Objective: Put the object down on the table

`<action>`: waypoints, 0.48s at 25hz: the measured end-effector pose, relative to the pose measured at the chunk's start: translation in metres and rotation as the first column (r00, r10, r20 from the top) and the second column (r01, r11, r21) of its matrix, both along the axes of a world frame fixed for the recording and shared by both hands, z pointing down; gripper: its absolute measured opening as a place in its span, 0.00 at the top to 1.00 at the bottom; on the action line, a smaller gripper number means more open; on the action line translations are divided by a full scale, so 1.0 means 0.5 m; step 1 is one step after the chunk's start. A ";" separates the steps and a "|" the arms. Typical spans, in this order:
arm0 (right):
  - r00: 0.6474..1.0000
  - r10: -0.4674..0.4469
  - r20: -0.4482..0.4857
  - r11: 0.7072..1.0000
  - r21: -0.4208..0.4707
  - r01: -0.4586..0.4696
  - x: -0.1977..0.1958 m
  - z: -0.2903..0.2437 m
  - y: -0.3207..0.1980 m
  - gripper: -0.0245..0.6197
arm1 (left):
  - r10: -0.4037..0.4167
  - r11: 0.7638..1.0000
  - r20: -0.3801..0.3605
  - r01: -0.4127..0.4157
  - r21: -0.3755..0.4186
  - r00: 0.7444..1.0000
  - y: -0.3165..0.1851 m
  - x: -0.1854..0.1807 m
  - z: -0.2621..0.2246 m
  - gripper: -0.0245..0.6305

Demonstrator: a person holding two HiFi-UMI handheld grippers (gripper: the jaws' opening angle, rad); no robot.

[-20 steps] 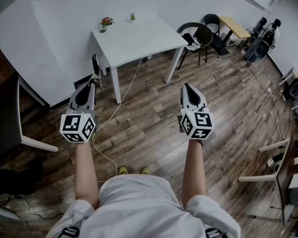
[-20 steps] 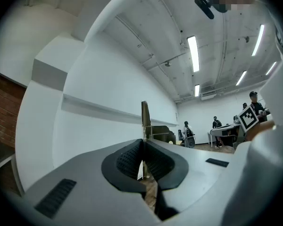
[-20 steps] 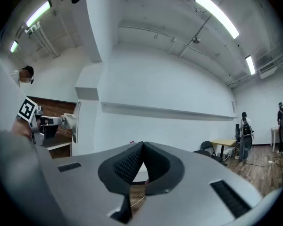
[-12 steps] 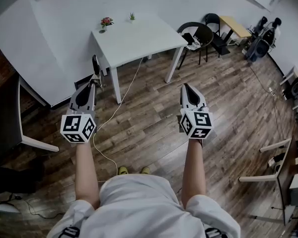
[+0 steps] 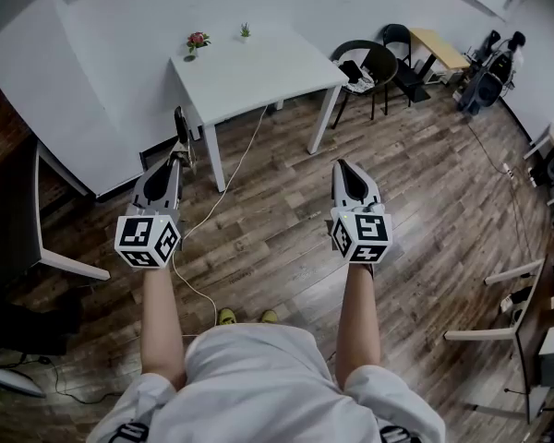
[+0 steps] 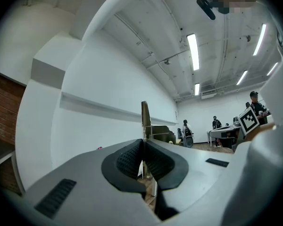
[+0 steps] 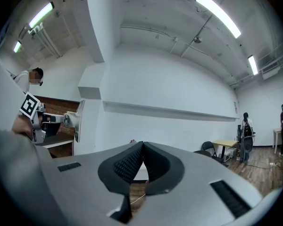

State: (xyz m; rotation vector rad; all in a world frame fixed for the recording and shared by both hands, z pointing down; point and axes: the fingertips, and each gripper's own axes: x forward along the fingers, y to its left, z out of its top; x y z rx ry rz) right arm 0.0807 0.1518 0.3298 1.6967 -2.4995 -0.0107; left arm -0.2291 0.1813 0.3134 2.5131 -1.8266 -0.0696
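My left gripper (image 5: 174, 151) is shut on a thin, flat, dark utensil (image 5: 179, 122) that sticks out forward past its tips. In the left gripper view the jaws (image 6: 143, 142) meet on that blade-like utensil (image 6: 145, 119), which stands upright between the pads. My right gripper (image 5: 343, 166) is level with the left one over the wooden floor, and in the right gripper view (image 7: 142, 147) its pads are pressed together with nothing between them. The white table (image 5: 286, 70) stands ahead of both grippers, a good way off.
A small flower pot (image 5: 198, 41) and a small green plant (image 5: 246, 31) stand at the table's far edge. A white cable (image 5: 223, 192) runs over the floor under the table. A black chair (image 5: 369, 67) is at the right, and a desk edge (image 5: 39, 206) at the left.
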 end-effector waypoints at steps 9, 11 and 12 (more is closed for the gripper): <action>1.000 -0.015 0.025 1.000 -0.008 0.016 0.086 0.008 -0.011 0.95 | -0.007 1.000 0.019 0.007 0.004 1.000 -0.017 0.087 -0.010 0.93; 0.999 -0.024 0.026 1.000 -0.007 0.024 0.100 0.010 -0.021 0.95 | -0.008 1.000 0.024 0.007 0.004 1.000 -0.026 0.106 -0.010 0.93; 0.999 -0.028 0.027 1.000 -0.008 0.028 0.105 0.011 -0.028 0.95 | -0.007 1.000 0.025 0.007 0.003 1.000 -0.033 0.113 -0.008 0.93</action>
